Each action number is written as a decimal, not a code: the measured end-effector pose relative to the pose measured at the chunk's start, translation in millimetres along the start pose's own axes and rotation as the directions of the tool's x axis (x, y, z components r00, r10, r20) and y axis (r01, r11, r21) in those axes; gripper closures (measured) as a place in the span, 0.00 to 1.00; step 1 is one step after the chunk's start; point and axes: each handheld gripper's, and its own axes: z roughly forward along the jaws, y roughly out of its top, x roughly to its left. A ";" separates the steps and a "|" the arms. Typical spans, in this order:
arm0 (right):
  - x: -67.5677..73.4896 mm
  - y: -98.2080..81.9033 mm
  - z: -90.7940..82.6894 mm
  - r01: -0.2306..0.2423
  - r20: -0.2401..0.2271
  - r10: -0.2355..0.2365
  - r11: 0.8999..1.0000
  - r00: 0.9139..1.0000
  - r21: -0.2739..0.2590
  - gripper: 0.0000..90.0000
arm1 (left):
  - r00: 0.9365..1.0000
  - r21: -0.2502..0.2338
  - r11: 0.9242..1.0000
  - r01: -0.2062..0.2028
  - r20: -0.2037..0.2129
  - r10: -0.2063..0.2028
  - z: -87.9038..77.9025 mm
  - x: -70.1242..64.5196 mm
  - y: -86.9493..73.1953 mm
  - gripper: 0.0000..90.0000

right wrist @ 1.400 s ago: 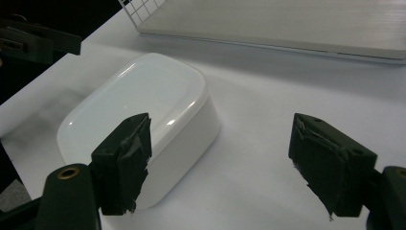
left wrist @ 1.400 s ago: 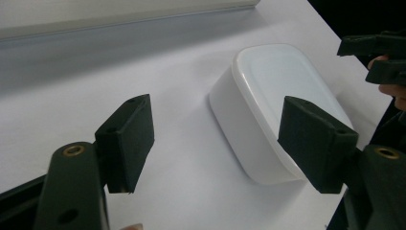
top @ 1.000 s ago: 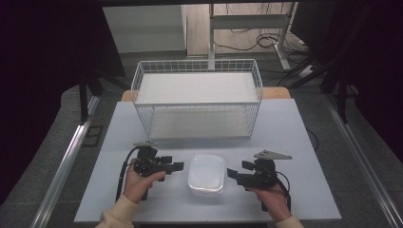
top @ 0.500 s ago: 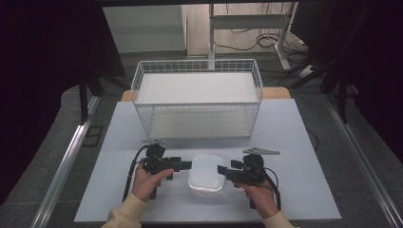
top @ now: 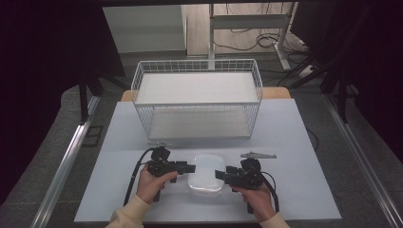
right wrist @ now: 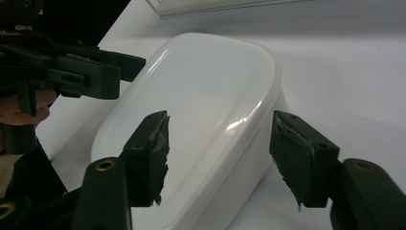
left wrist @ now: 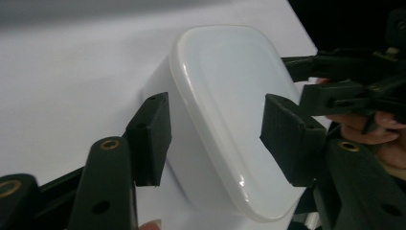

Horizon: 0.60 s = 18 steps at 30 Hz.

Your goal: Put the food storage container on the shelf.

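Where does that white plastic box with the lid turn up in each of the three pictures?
High view: white box low centre on the table, between the left tongs and right tongs.
Left gripper view: box centre, tilted.
Right gripper view: box centre.
Shared landmark: the opposite tongs at its far end.

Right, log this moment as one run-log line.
left gripper: open, jaws astride container end | right gripper: open, jaws astride opposite end | white lidded container: on table, lid on | wire basket: behind, untouched
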 end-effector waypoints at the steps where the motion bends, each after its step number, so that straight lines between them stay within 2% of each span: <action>1: 0.0 0.0 0.0 0.000 0.000 0.000 1.000 1.000 0.000 0.44 | 1.000 0.002 1.000 0.015 0.018 -0.015 1.6 1.3 -0.8 0.49; 2: -0.5 -0.7 -0.2 -0.004 -0.003 0.004 1.000 1.000 -0.004 0.50 | 0.998 0.008 0.999 0.039 0.044 -0.039 4.6 4.5 -2.9 0.51; 5: -0.7 -1.5 -1.0 -0.017 0.003 0.017 1.000 1.000 -0.006 0.54 | 0.998 0.014 0.999 0.045 0.049 -0.045 6.5 5.6 -3.8 0.54; 6: -2.3 -2.5 -1.0 -0.035 -0.007 0.035 0.999 0.999 -0.004 0.58 | 0.997 0.017 0.999 0.044 0.058 -0.045 7.0 4.9 -3.8 0.57; 8: -3.6 -3.0 -1.1 -0.050 -0.018 0.050 0.999 0.999 -0.001 0.59 | 0.998 0.015 0.999 0.039 0.044 -0.040 6.8 4.0 -3.9 0.59; 9: -5.0 -3.6 -1.2 -0.069 -0.028 0.069 0.998 0.997 -0.006 0.61 | 0.999 0.014 0.999 0.034 0.033 -0.035 6.5 4.1 -4.2 0.63; 11: -7.8 -3.8 -2.8 -0.104 -0.048 0.104 0.995 0.993 -0.007 0.65 | 0.998 0.014 0.999 0.050 0.041 -0.051 4.5 5.8 -4.3 0.69; 15: -10.2 -4.6 -5.5 -0.141 -0.077 0.139 0.990 0.987 -0.013 0.71 | 0.998 0.008 0.999 0.042 0.035 -0.042 1.4 3.2 -5.3 0.71; 18: -9.3 -5.5 -10.7 -0.144 -0.097 0.141 0.989 0.985 -0.021 0.76 | 0.999 -0.003 1.000 0.025 0.026 -0.025 -4.9 -2.9 -7.9 0.75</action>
